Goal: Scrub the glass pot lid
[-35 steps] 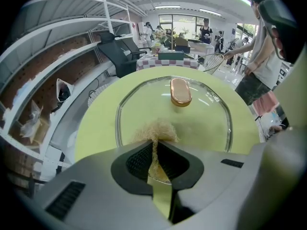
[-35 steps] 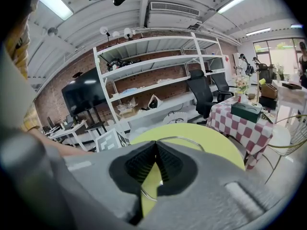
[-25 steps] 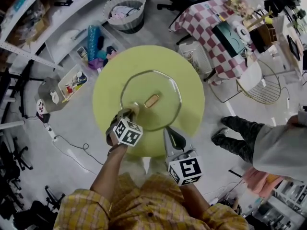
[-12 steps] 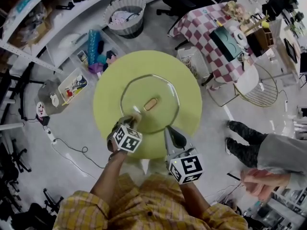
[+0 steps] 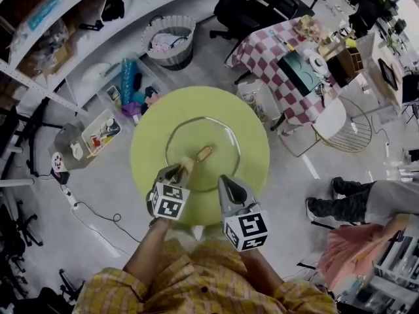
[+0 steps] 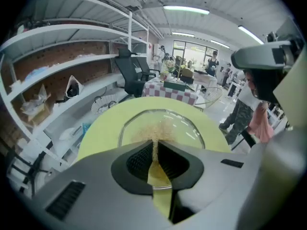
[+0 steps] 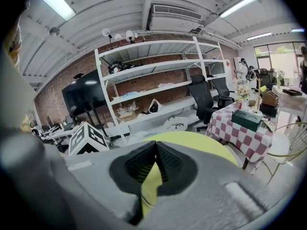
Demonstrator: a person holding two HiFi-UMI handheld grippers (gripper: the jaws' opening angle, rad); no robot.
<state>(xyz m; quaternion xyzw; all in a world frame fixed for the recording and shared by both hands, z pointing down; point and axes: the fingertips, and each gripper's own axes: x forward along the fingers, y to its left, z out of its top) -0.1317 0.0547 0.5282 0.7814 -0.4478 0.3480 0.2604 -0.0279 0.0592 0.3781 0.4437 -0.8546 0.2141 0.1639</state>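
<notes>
**Scrubbing under way at the lid's near-left rim**

Clamped tight in the left gripper (image 5: pixel 175 171) is a thin tan scrub pad (image 6: pixel 154 147), pressed on the glass pot lid (image 5: pixel 219 136). The lid lies flat at the middle of the round green worktop (image 5: pixel 147 142). The right gripper (image 5: pixel 226 180), jaws together on nothing, hovers off the lid's near edge. To my eye the scrub is mid-stroke. Next the pad should travel round the rim and in toward the handle (image 5: pixel 203 153). Against a second ago, pad and lid sit much as they did, while the bystander (image 5: pixel 366 205) beyond the worktop's right edge has drawn back.
</notes>
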